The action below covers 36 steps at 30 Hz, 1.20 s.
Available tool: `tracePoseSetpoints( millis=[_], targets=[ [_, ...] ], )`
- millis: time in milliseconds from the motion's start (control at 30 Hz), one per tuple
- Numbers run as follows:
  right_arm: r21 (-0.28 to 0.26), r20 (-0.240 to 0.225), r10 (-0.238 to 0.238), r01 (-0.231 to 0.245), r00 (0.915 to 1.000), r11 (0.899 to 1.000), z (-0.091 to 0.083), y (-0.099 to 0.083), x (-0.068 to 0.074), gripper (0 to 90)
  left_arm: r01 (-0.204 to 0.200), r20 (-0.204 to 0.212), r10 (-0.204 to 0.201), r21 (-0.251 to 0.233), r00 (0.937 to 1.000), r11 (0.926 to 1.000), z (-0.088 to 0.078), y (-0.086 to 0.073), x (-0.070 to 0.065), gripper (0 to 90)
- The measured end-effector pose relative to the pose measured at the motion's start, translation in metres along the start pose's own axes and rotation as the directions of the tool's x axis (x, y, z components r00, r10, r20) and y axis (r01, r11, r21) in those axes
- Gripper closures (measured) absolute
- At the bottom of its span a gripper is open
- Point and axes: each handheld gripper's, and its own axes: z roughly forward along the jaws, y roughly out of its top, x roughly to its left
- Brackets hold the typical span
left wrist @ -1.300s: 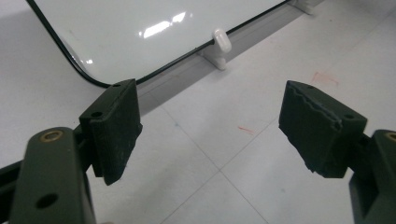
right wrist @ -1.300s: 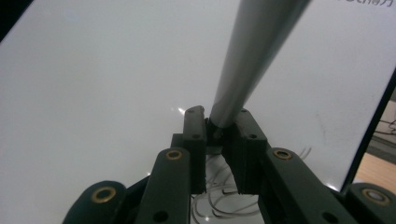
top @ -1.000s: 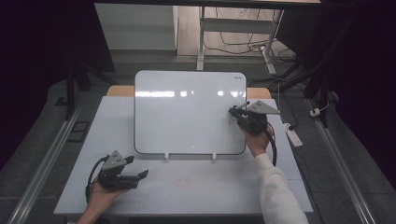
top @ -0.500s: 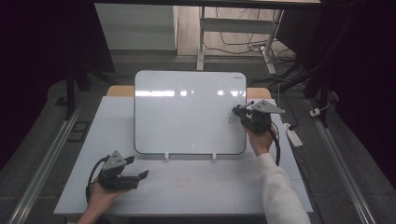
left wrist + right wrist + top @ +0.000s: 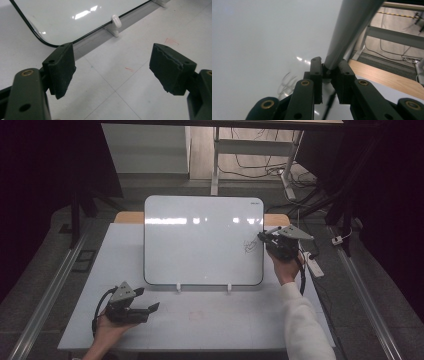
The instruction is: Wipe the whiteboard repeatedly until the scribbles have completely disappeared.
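Marker on the whiteboard

Right gripper (image 5: 267, 239) jaws clamp a marker (image 5: 352, 30) at the whiteboard (image 5: 200, 245) right edge; left gripper (image 5: 147, 310) jaws gape empty near the bench (image 5: 225, 320) front-left corner.

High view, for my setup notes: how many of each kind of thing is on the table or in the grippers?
Whiteboard: 1
Pen, held in the right gripper: 1
White board feet: 2
Grippers, counting the left gripper with open jaws: 2
Total: 6
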Motion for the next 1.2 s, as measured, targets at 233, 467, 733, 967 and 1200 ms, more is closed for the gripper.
tracePoseSetpoints(
  millis=[233,467,733,967,1200],
  targets=[
    [0.044,-0.081,-0.083,0.087,0.9933,0.995,0.004,-0.005,0.02,77.2,0.003,-0.001,-0.003,0.004,1.0,1.0,0.001,0.0,0.0,21.2],
    [0.035,-0.108,-0.031,0.035,0.9937,0.999,0.007,-0.007,0.022,77.2,0.002,-0.001,-0.002,0.001,1.0,1.0,0.001,0.0,0.001,21.3],
    [0.018,-0.121,-0.019,0.022,0.9924,1.0,0.018,0.001,0.028,77.2,-0.002,0.002,0.002,0.0,1.0,1.0,0.001,0.001,-0.001,21.3],
    [0.014,-0.079,-0.037,0.038,0.9962,0.999,0.018,0.004,0.028,77.2,-0.004,0.005,0.004,-0.002,1.0,1.0,0.0,0.0,-0.001,21.3],
    [0.032,-0.096,-0.068,0.072,0.993,0.997,0.014,-0.003,0.034,77.2,-0.006,0.004,0.006,0.001,1.0,1.0,0.001,0.001,-0.001,21.2]
  ],
)
